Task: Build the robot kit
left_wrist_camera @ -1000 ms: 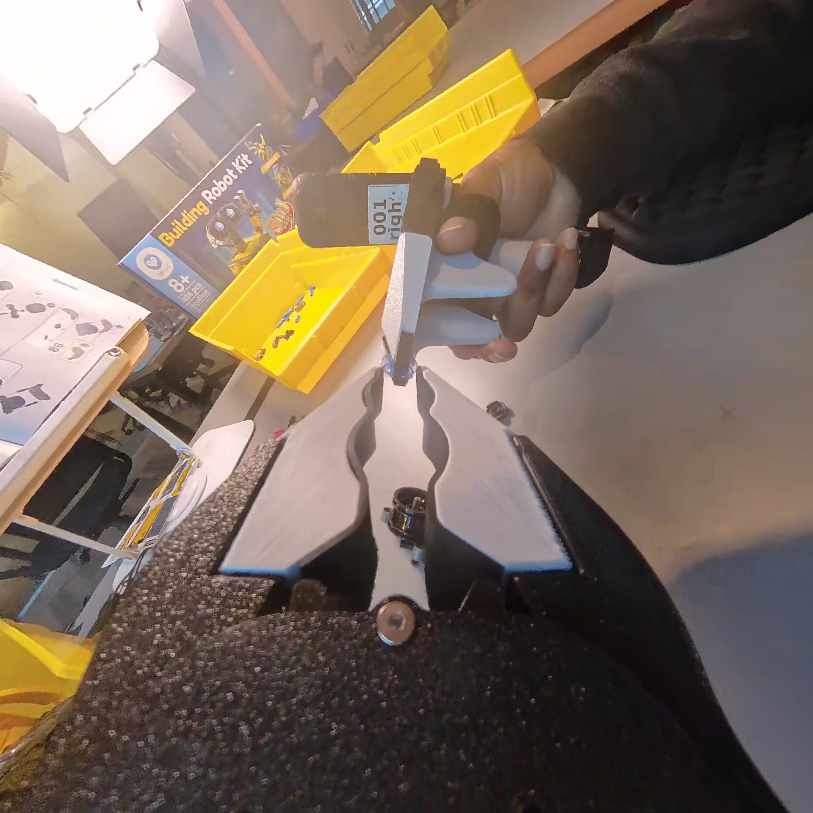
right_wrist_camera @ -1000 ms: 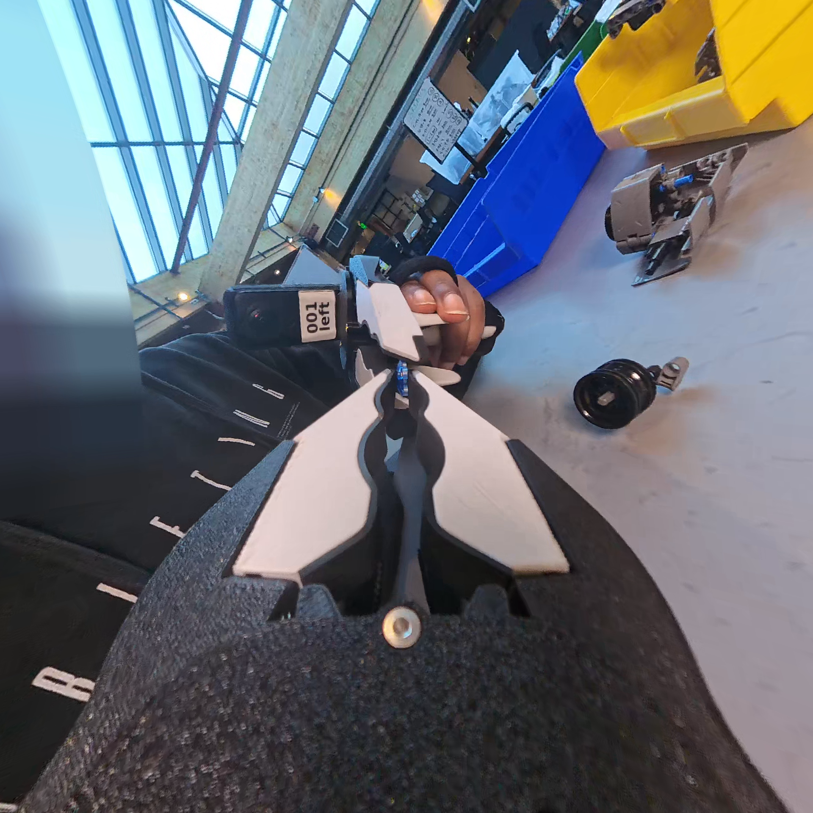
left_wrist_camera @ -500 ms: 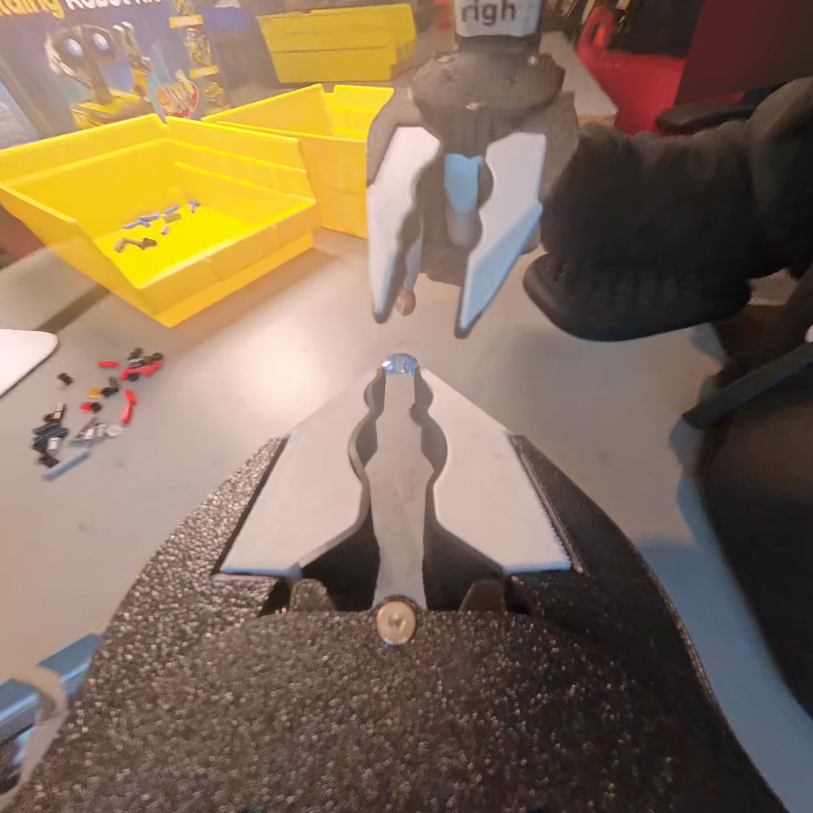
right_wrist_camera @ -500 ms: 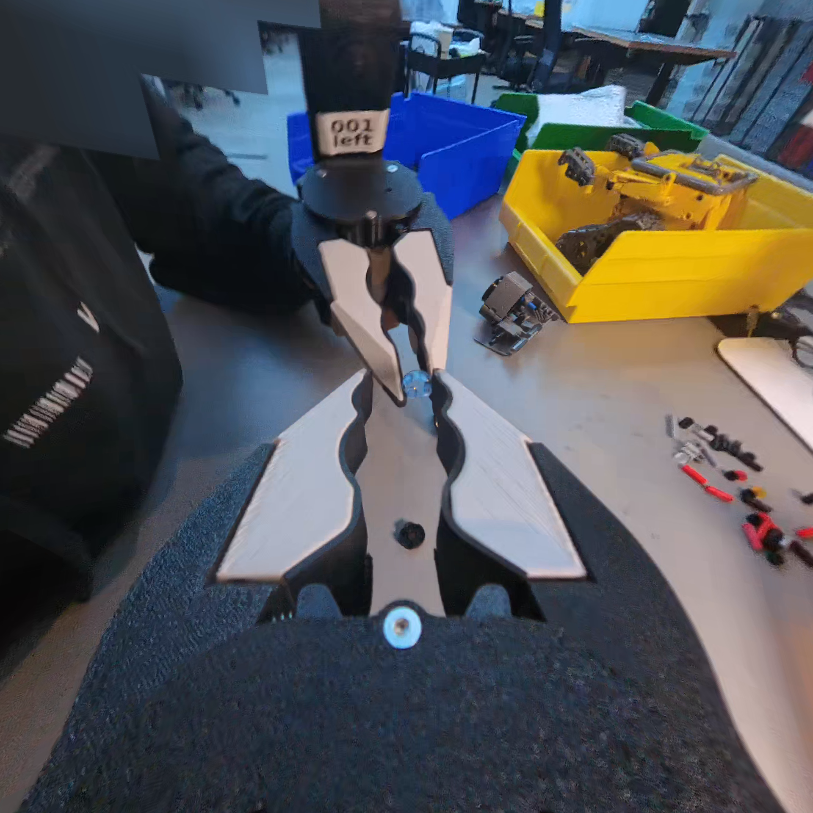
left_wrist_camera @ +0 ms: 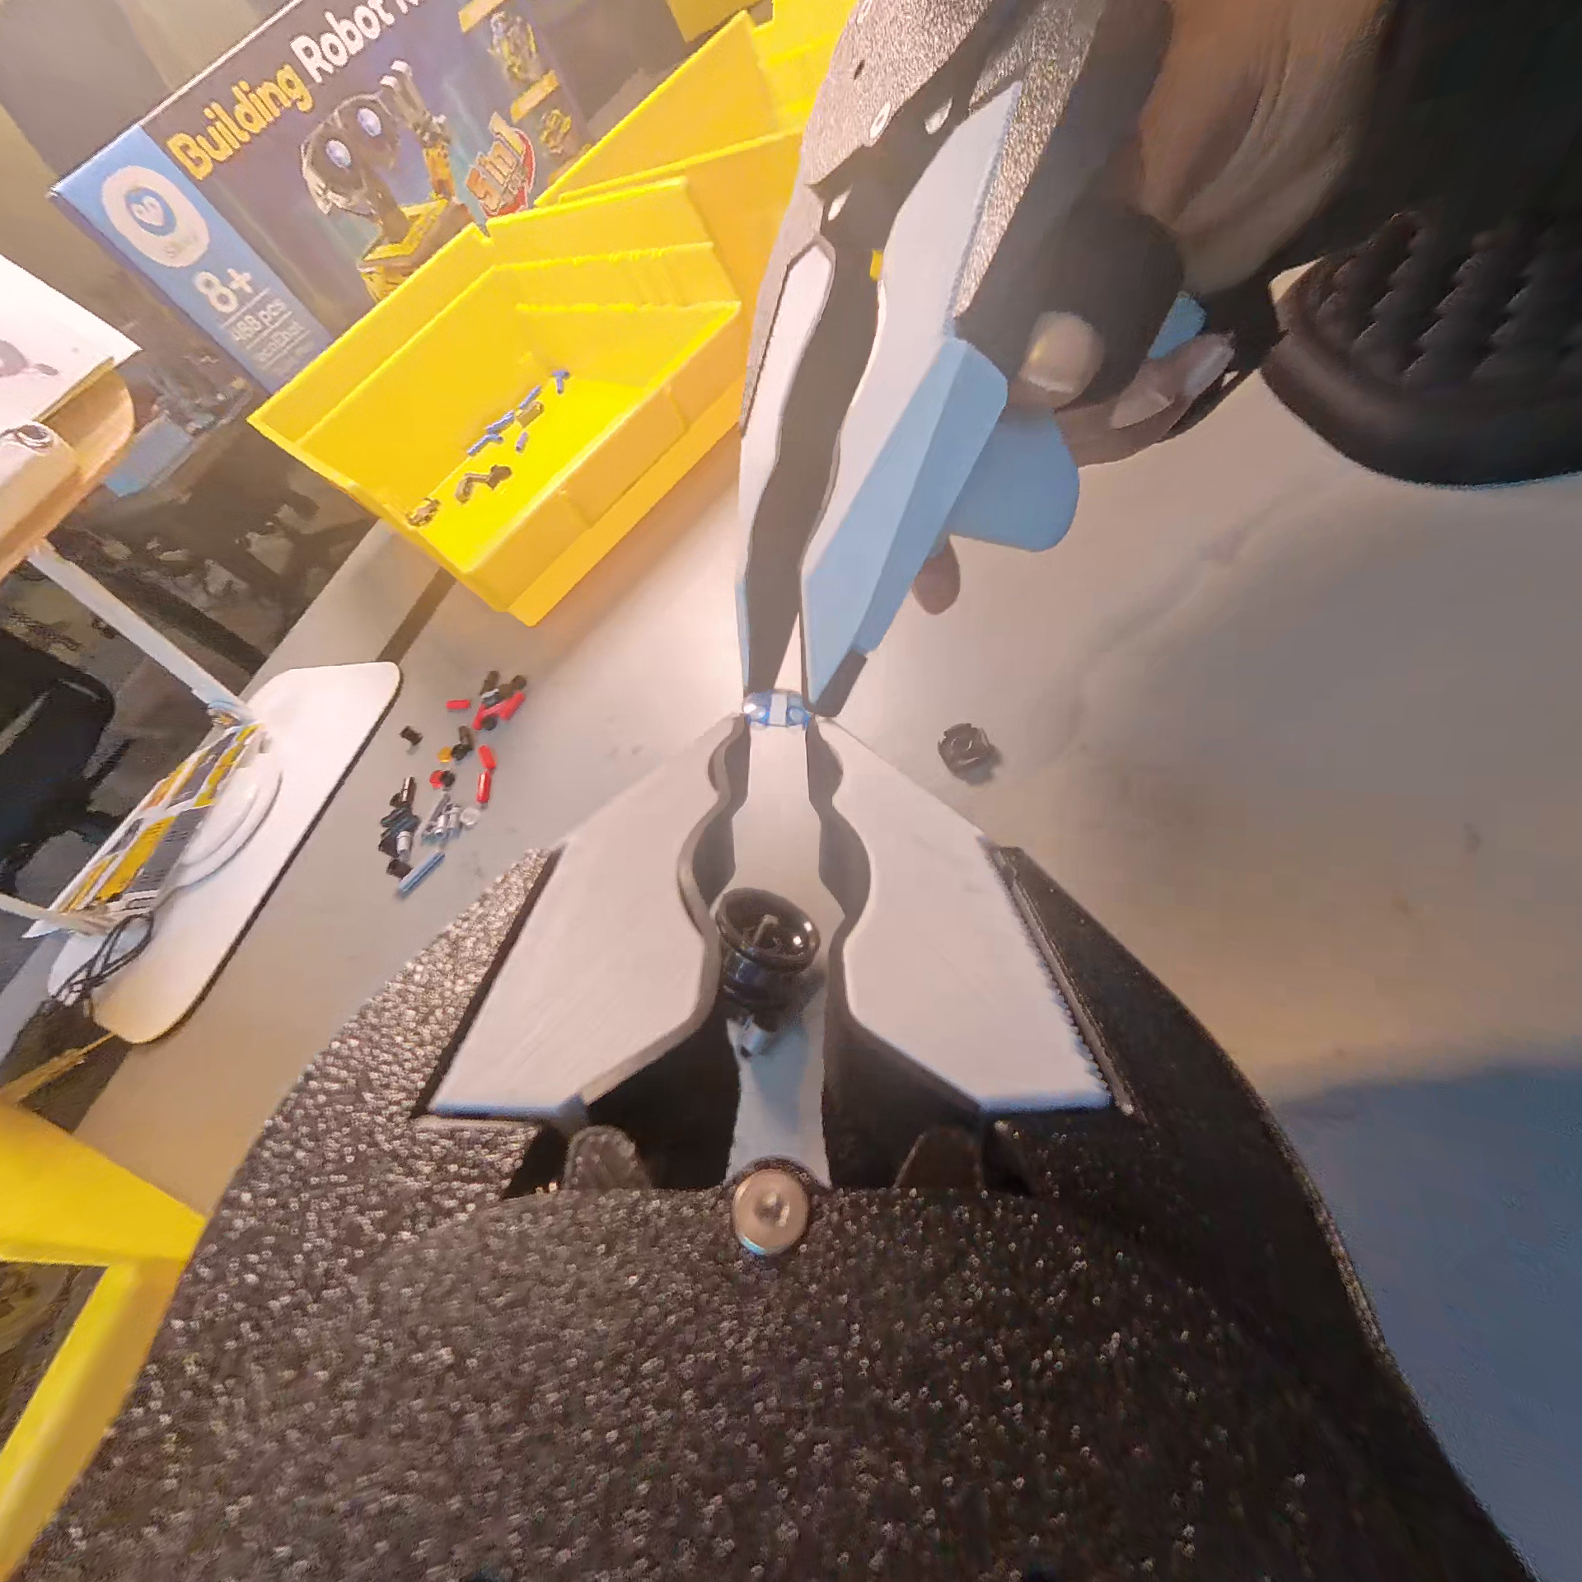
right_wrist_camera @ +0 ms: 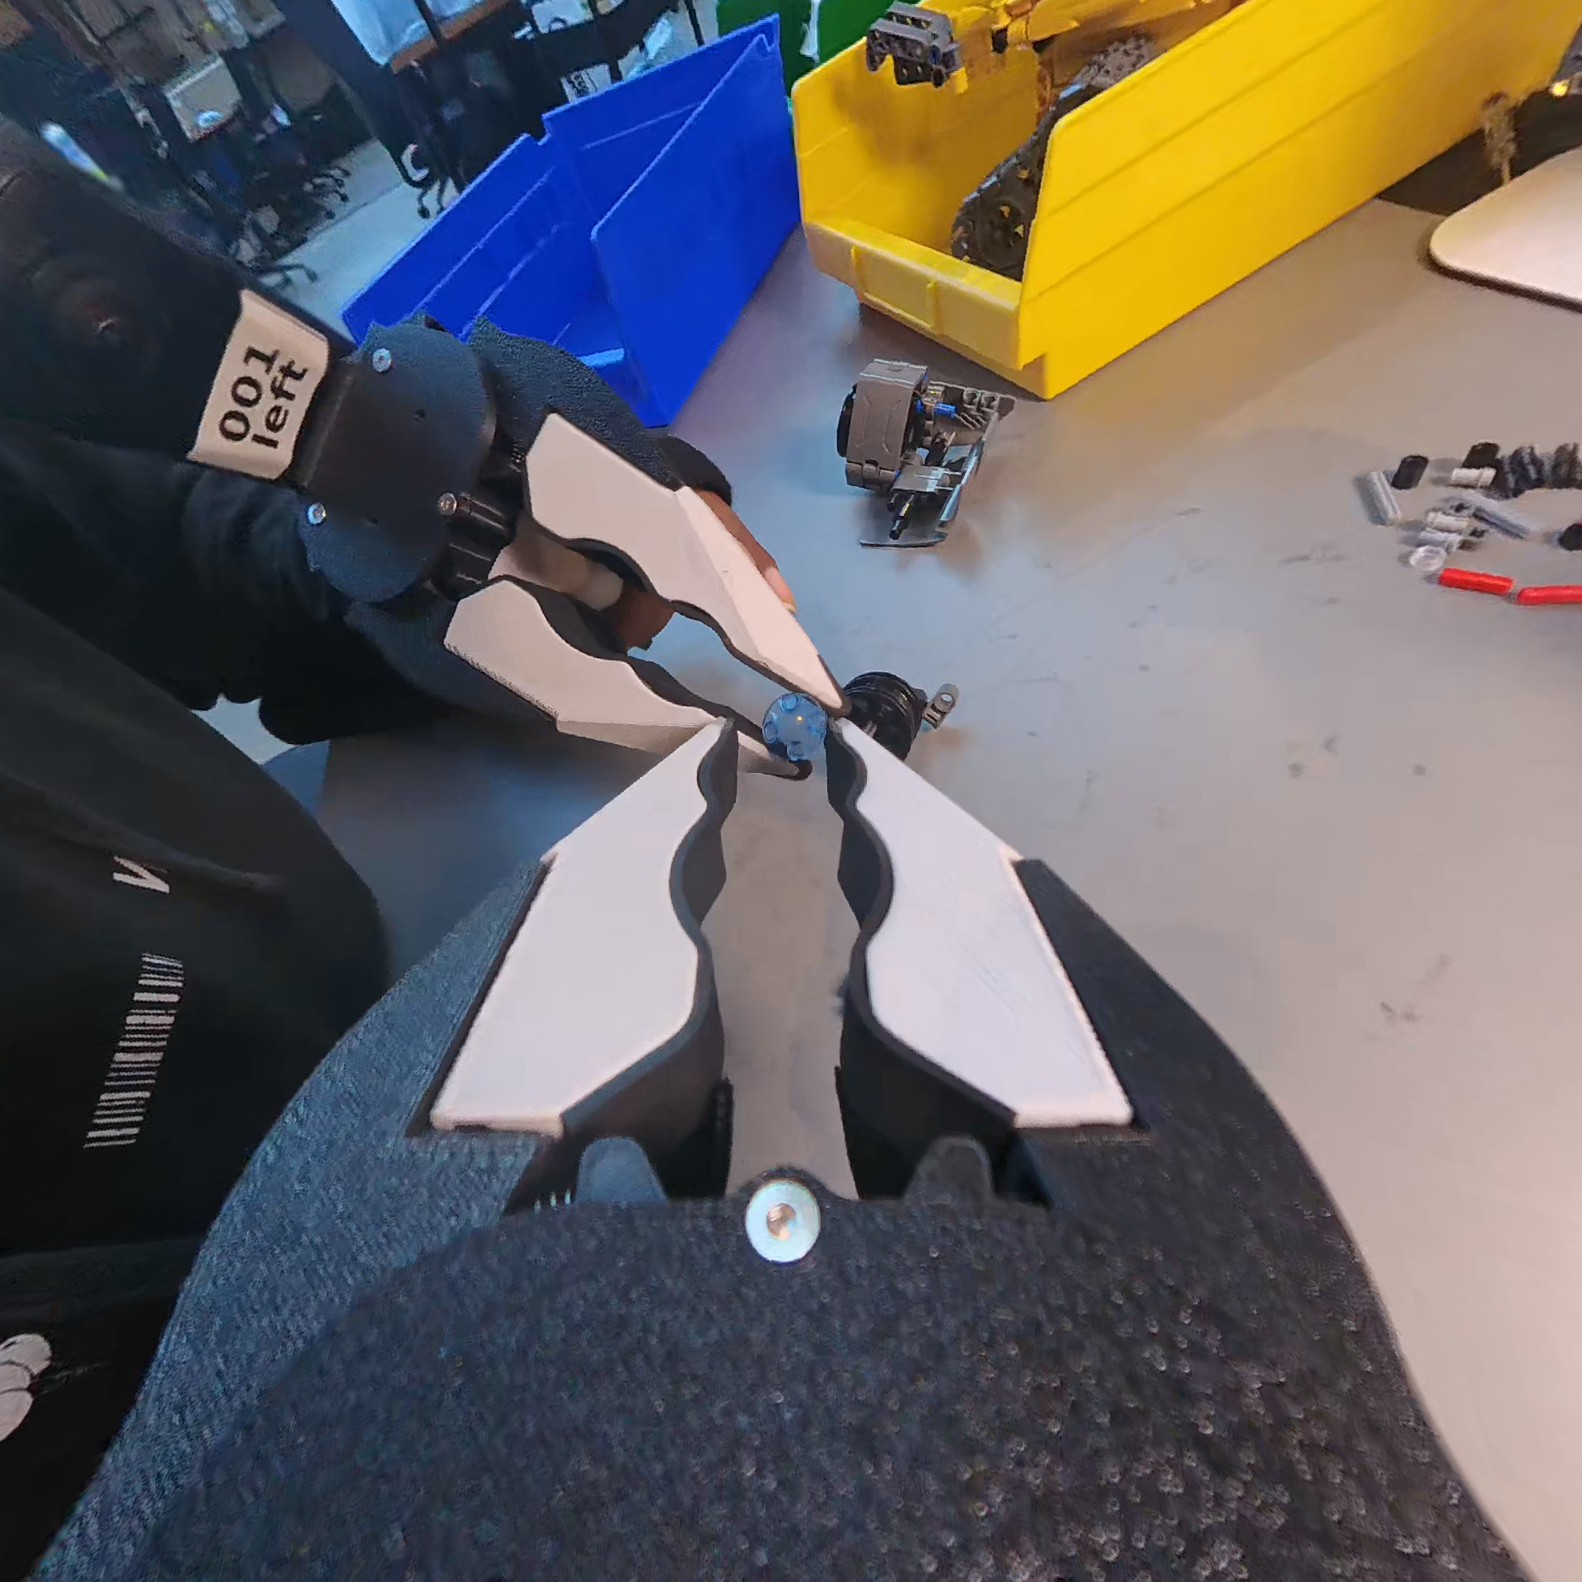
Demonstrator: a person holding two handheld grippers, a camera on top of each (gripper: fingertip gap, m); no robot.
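A small blue round piece (left_wrist_camera: 776, 712) (right_wrist_camera: 794, 726) sits pinched at the tips of my left gripper (left_wrist_camera: 777, 723), which is shut on it just above the grey table. My right gripper (right_wrist_camera: 781, 728) is open, with its jaws narrowed around the same piece; a small gap shows on one side. In the left wrist view it comes down from above (left_wrist_camera: 792, 698). In the right wrist view the left gripper (right_wrist_camera: 813, 734) reaches in from the left. A black wheel with a grey axle (left_wrist_camera: 764, 937) (right_wrist_camera: 882, 706) lies on the table right behind the piece.
A yellow bin (left_wrist_camera: 548, 565) with a few small parts and a kit box (left_wrist_camera: 342, 171) stand behind. Loose small parts (left_wrist_camera: 462, 770) (right_wrist_camera: 1472, 514) lie near a white pad (left_wrist_camera: 257, 813). A grey assembly (right_wrist_camera: 916, 445), a blue bin (right_wrist_camera: 685, 240), another yellow bin (right_wrist_camera: 1113, 257) and a small black part (left_wrist_camera: 966, 749) are nearby. The tips of both grippers are at nearly the same place. From either gripper's tips it is about 20 cm to the grey assembly (right_wrist_camera: 916, 445).
Half a second ago my right gripper hung open, apart from the piece. It has now come in and narrowed around the blue piece that my left gripper keeps holding. Both have swung over the wheel.
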